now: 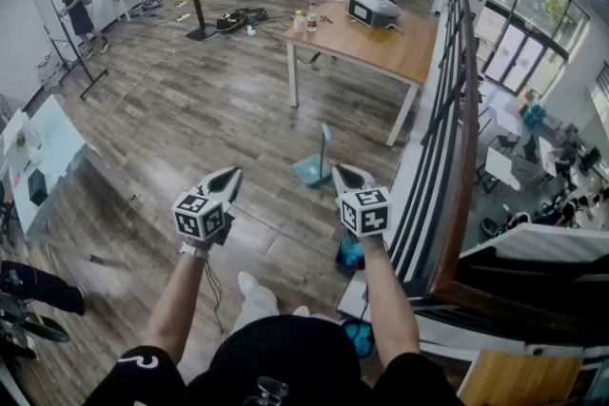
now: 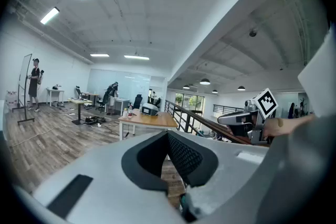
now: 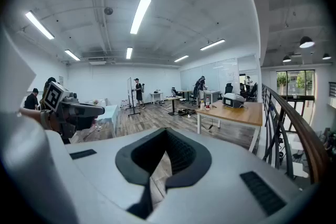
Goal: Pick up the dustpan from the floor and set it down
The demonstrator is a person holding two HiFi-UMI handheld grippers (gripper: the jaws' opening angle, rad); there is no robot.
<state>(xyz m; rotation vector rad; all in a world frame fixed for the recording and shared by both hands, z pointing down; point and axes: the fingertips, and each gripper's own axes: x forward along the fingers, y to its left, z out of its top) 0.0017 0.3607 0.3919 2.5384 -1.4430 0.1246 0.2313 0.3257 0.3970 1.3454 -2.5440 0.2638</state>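
Dustpan (image 1: pixel 313 169), just one, stands on the floor (image 1: pixel 190 119) beyond two pairs, left tongs (image 1: pixel 231 176) and right tongs (image 1: pixel 342 173), both closed empty.

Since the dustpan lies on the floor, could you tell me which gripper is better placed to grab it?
Right, probably. The right gripper is close beside the teal dustpan; the left gripper is farther off. Both are shut and empty.

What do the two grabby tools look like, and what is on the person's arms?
The left tool and right tool are pale grey and pointed like beaks, with black ribbed pads inside. Each carries a white cube with black square markers. A thin dark cable hangs below the left wrist. The person wears short black sleeves.
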